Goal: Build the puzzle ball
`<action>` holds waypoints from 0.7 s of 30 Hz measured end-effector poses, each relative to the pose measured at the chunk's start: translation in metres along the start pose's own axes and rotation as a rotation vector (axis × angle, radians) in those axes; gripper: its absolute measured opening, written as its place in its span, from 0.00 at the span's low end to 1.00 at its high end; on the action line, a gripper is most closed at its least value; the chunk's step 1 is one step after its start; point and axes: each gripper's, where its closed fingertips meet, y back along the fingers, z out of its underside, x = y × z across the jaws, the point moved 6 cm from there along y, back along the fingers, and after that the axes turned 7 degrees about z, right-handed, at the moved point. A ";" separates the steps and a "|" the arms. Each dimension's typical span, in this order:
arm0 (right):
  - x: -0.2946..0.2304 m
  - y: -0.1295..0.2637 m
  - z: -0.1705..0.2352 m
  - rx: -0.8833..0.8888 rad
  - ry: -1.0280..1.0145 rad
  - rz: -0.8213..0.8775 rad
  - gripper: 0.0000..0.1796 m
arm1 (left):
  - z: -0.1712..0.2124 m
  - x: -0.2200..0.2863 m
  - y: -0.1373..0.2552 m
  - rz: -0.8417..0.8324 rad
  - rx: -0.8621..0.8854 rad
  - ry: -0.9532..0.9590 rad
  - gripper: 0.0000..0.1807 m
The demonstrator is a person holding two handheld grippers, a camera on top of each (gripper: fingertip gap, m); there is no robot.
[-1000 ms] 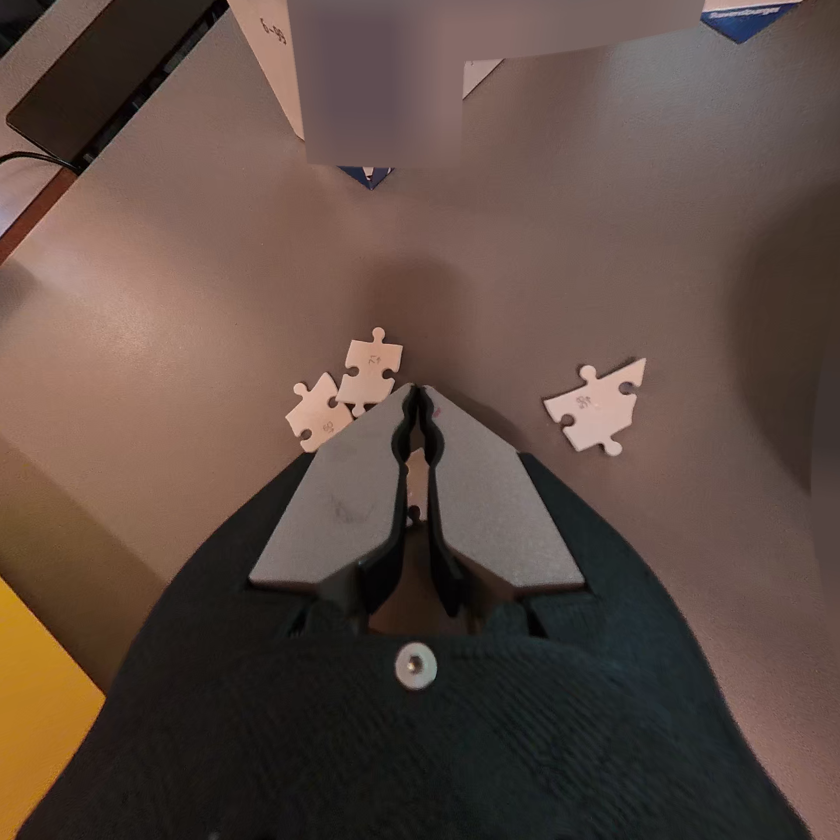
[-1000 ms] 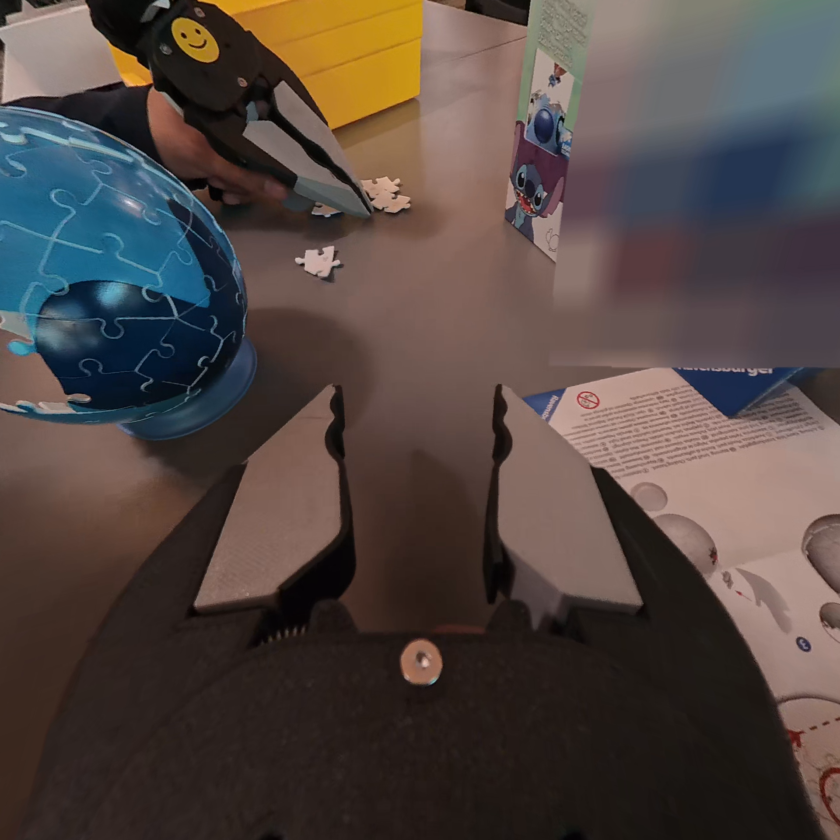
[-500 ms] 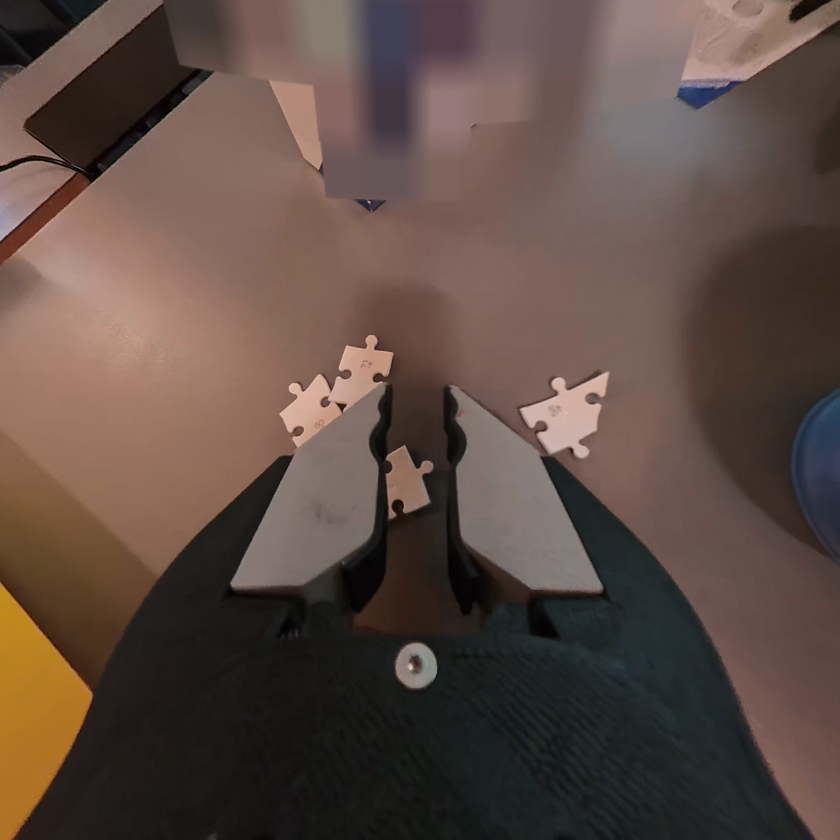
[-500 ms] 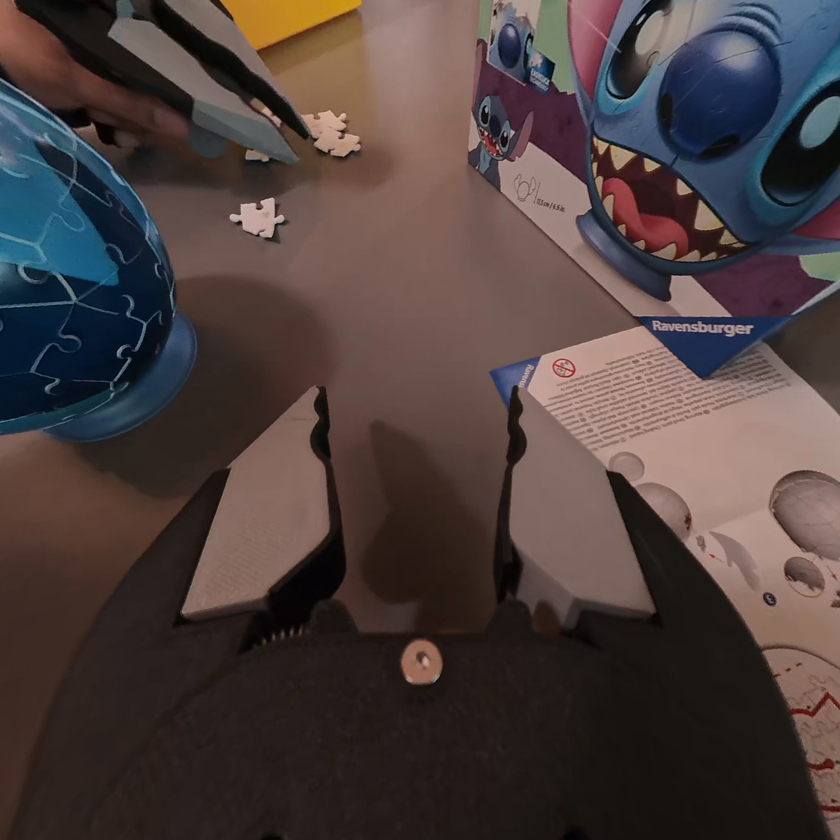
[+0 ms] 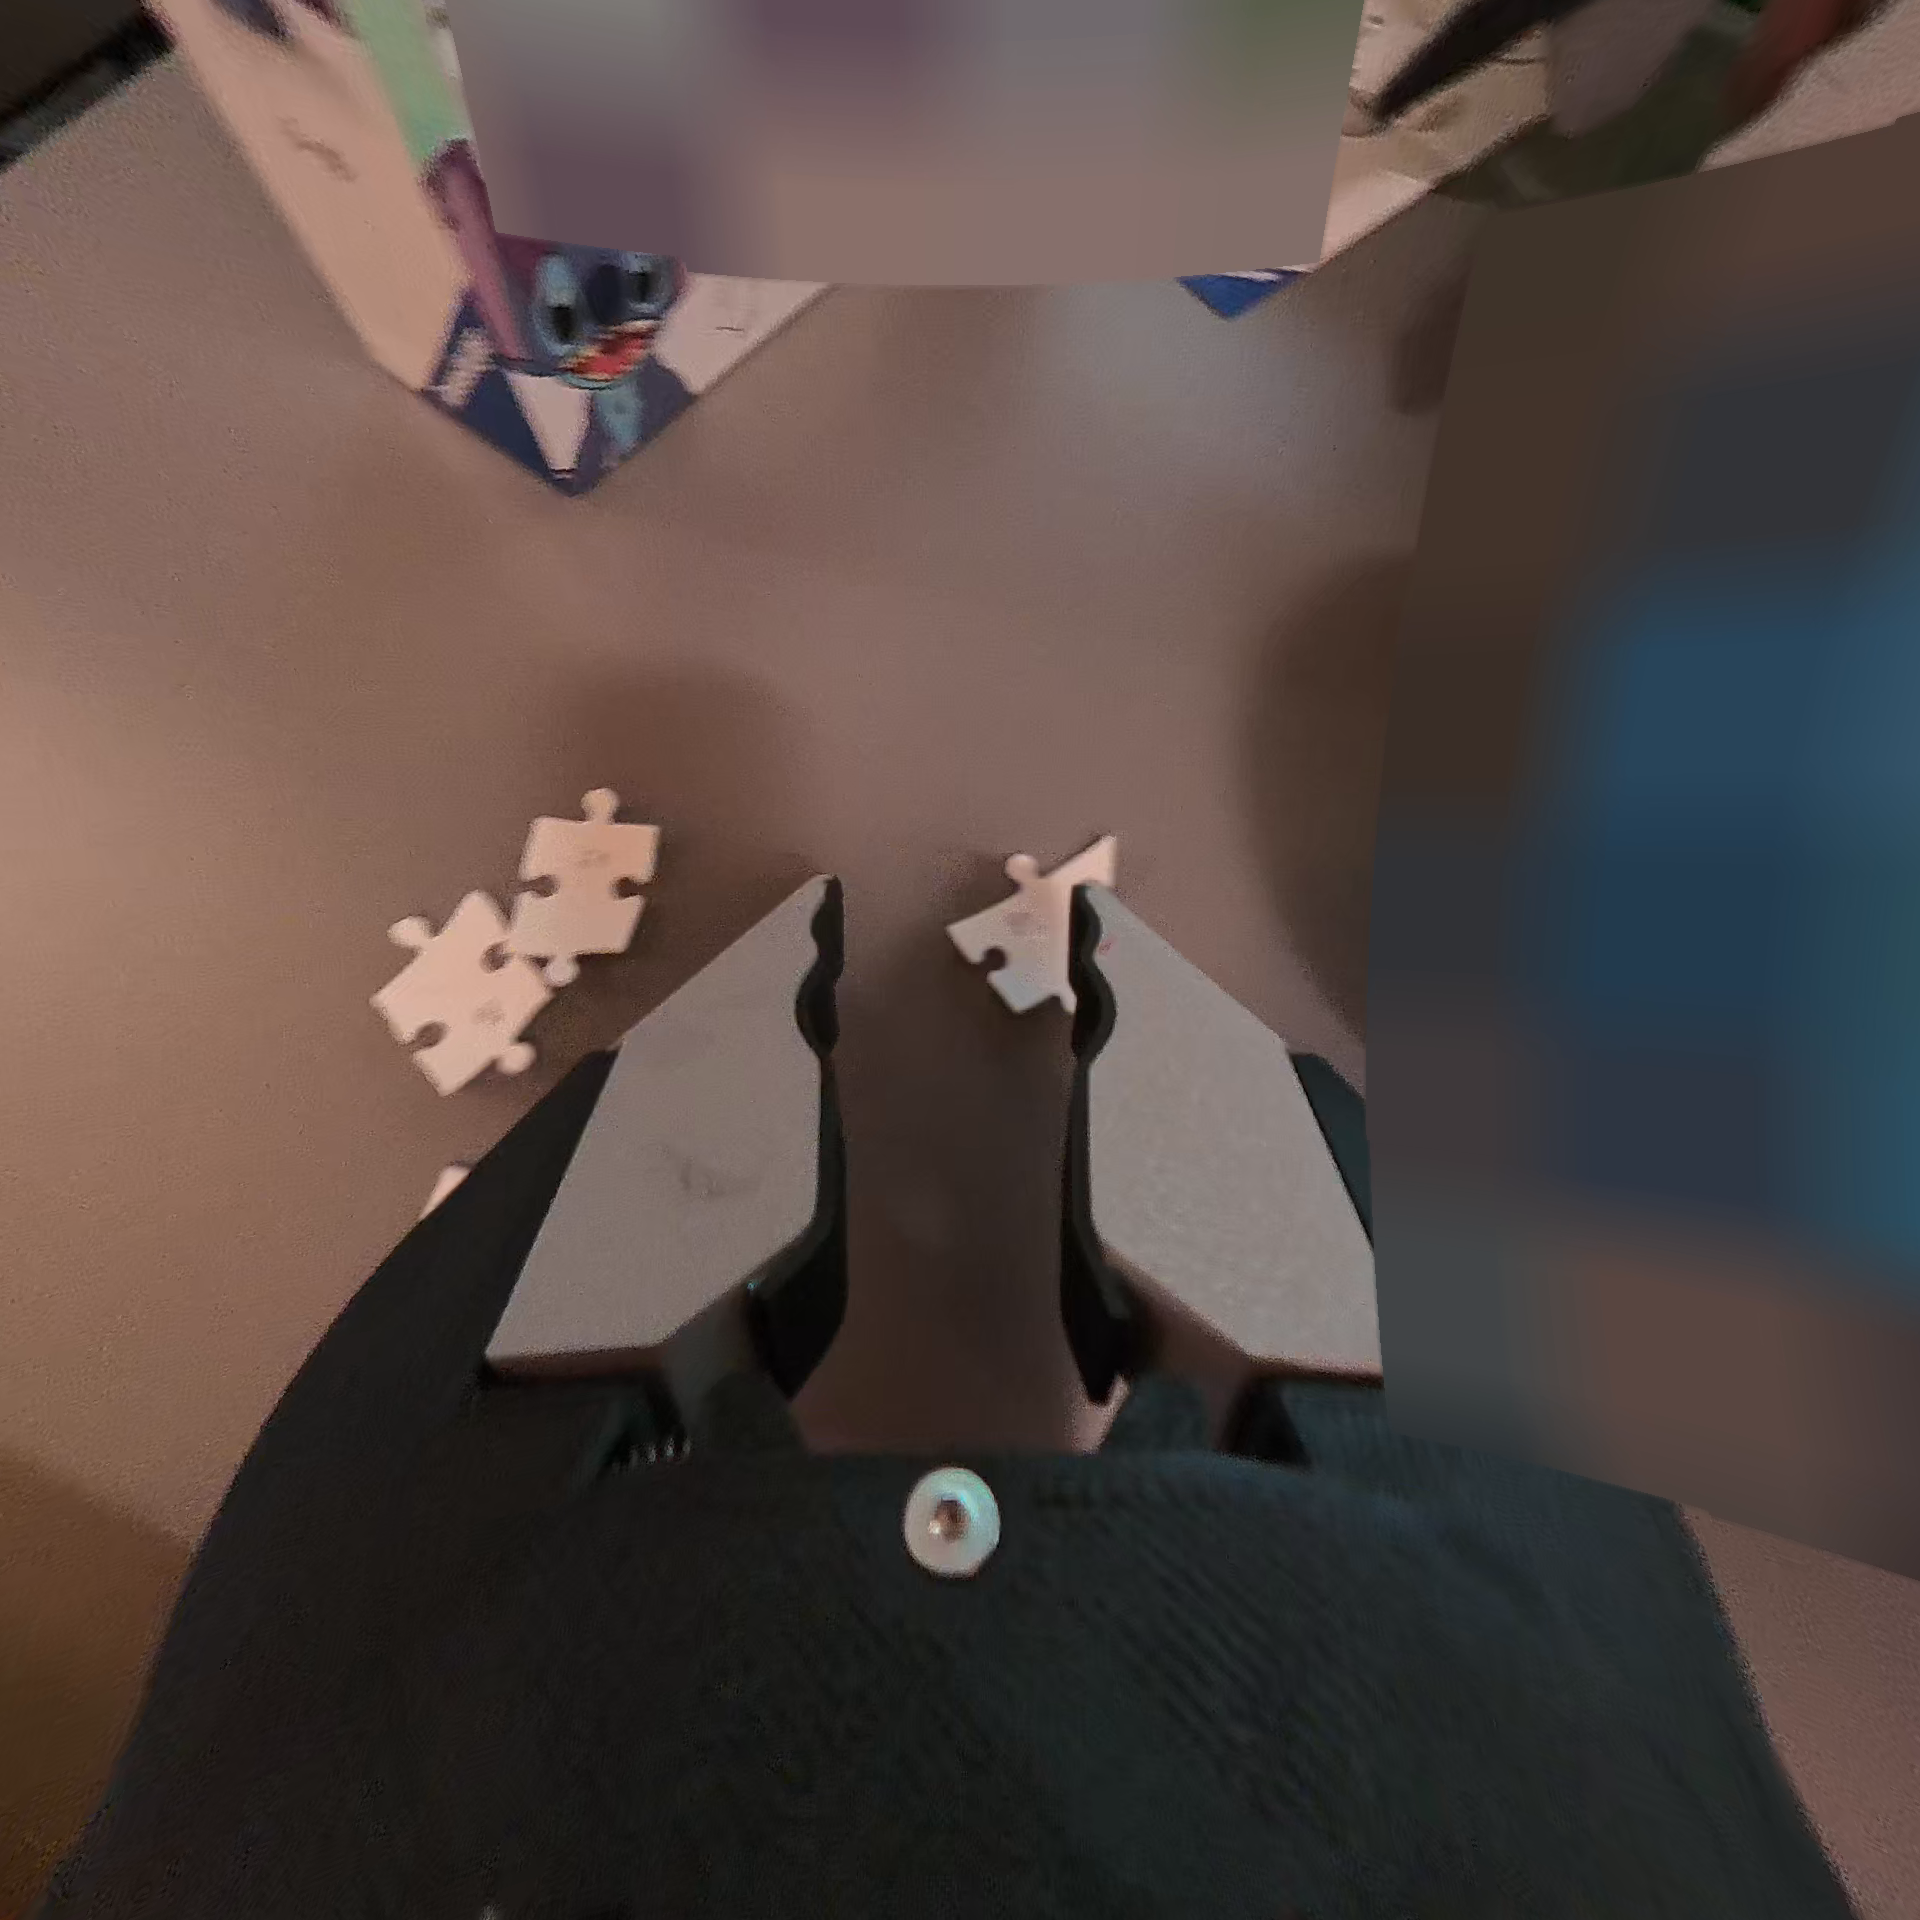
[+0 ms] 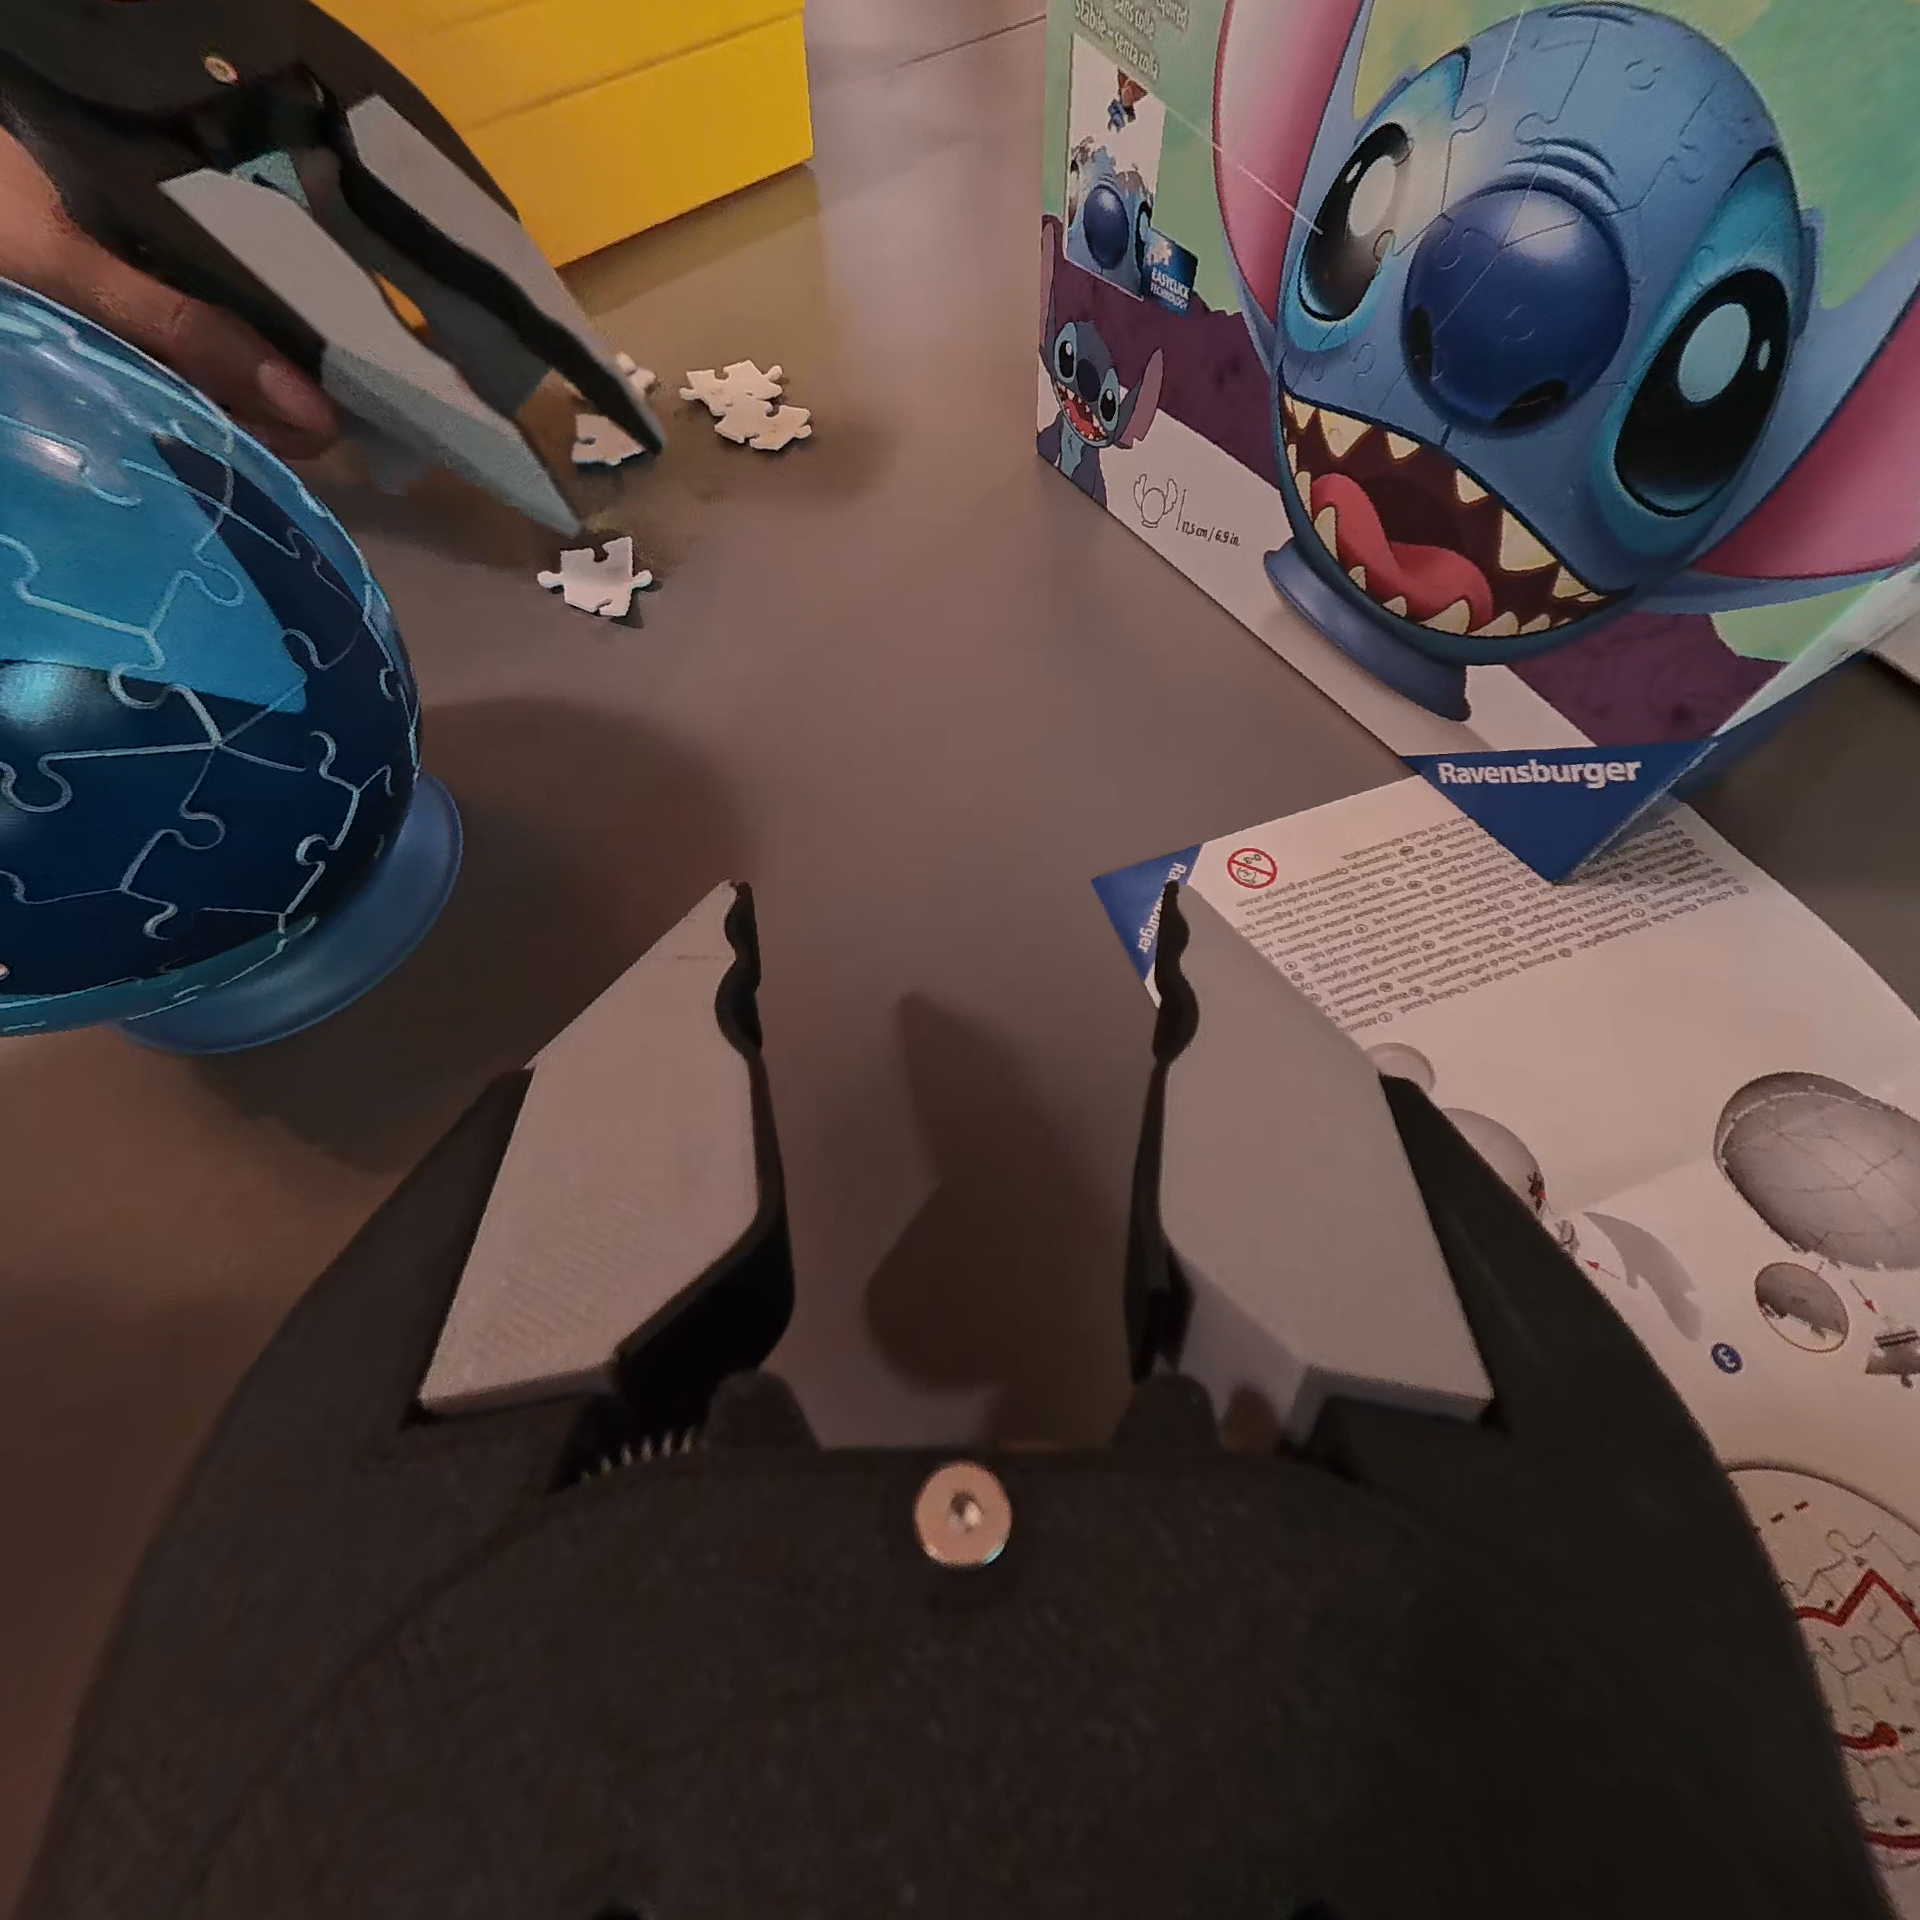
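Note:
In the left wrist view my left gripper is open and empty, low over the grey table. A white pointed puzzle piece lies at its right fingertip, partly hidden by it. Two white pieces lie side by side to the left. A corner of another piece shows beside the left finger. In the right wrist view my right gripper is open and empty above the table. The blue puzzle ball stands on its blue stand to its left. The left gripper shows beyond the ball, over the pieces.
The puzzle's picture box stands at the back right, and also shows in the left wrist view. A printed instruction sheet lies under my right finger. A yellow box is at the back. A hand holds the left gripper.
My left gripper has opened, let go of a white piece and moved right to the pointed piece. The right gripper stayed open and swung towards the box.

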 end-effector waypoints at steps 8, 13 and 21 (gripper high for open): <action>-0.002 0.000 -0.001 0.011 0.002 -0.025 0.41 | 0.009 0.017 -0.013 0.068 -0.103 -0.137 0.23; -0.007 0.000 -0.001 0.012 0.034 -0.037 0.41 | 0.010 0.011 -0.014 0.078 -0.060 -0.108 0.17; 0.001 0.000 -0.002 0.012 0.048 0.083 0.37 | 0.008 0.014 -0.017 0.071 -0.064 -0.154 0.11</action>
